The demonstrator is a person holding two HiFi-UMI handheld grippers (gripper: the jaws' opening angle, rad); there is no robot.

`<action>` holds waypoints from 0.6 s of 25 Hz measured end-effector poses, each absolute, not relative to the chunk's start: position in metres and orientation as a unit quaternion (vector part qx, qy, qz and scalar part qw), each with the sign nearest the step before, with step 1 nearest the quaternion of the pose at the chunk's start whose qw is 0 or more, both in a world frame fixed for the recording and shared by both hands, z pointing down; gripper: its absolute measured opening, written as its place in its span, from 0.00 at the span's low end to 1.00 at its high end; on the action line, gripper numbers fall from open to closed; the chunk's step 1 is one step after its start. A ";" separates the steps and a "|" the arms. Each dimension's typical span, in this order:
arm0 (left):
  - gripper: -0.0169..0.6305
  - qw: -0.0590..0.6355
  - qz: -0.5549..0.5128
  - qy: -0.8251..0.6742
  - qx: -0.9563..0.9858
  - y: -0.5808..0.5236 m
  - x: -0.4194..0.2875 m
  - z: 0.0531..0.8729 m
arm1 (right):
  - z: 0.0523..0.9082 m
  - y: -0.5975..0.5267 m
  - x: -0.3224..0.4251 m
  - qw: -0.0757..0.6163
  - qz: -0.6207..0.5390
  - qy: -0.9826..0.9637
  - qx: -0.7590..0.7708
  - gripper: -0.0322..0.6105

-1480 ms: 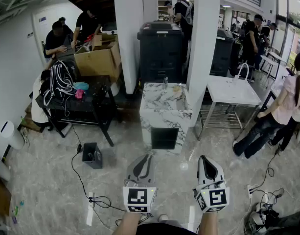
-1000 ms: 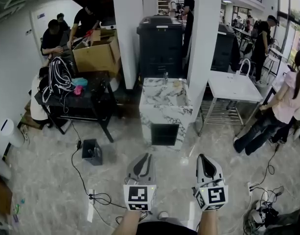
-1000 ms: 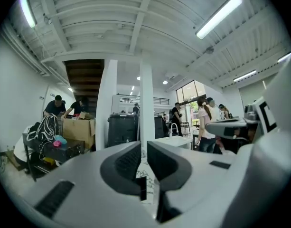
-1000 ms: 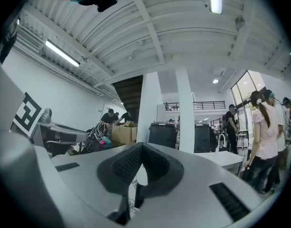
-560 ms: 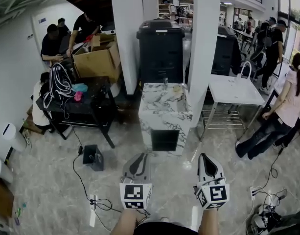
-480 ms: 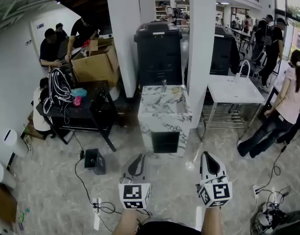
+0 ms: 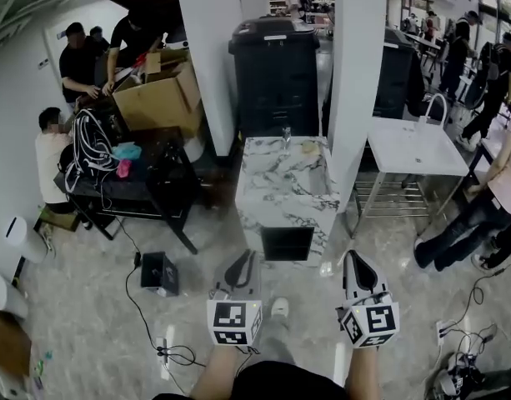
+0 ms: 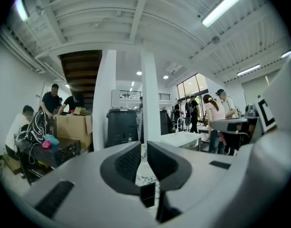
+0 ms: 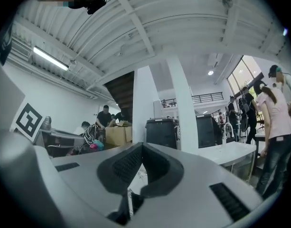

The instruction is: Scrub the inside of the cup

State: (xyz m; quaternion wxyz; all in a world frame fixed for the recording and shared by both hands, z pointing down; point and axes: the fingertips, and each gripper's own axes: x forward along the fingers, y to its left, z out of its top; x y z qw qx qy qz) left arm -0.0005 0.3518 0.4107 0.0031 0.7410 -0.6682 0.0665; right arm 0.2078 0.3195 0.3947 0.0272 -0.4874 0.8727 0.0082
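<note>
Marble counter (image 7: pixel 280 182) is standing ahead of the person, well apart from both grippers. No cup is showing on it at this range. A small tap (image 7: pixel 286 134) and a yellowish item (image 7: pixel 309 147) are sitting at its far end; where the cup is cannot be told.

Left gripper (image 7: pixel 245 261) is carrying nothing, its jaws drawn together to a thin slit. Right gripper (image 7: pixel 355 261) is likewise clenched and empty.

Judged step: the approach to the counter, with scrubbing not yet begun. To do it well, the person should be closing in squarely, stepping clear of the cable (image 7: pixel 187 357) on the floor, and locating the cup before parting either claw.

Head view is giving the counter top and the floor hazards. Left gripper view is giving only a sliver of marble between the pads (image 8: pixel 127 161). Right gripper view is showing mostly ceiling and bystanders, and little of the counter.
</note>
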 end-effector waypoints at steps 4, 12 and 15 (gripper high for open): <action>0.10 0.005 0.049 -0.649 0.760 0.250 -0.016 0.434 | 0.420 0.227 0.181 0.014 0.010 0.868 -0.497 0.06; 0.10 0.027 0.075 -0.625 0.776 -0.001 -0.070 0.428 | 0.356 -0.006 0.058 0.027 0.080 0.882 -0.463 0.06; 0.10 0.032 0.077 -0.623 0.778 -0.057 -0.086 0.430 | 0.378 -0.066 0.049 0.011 0.048 0.885 -0.463 0.06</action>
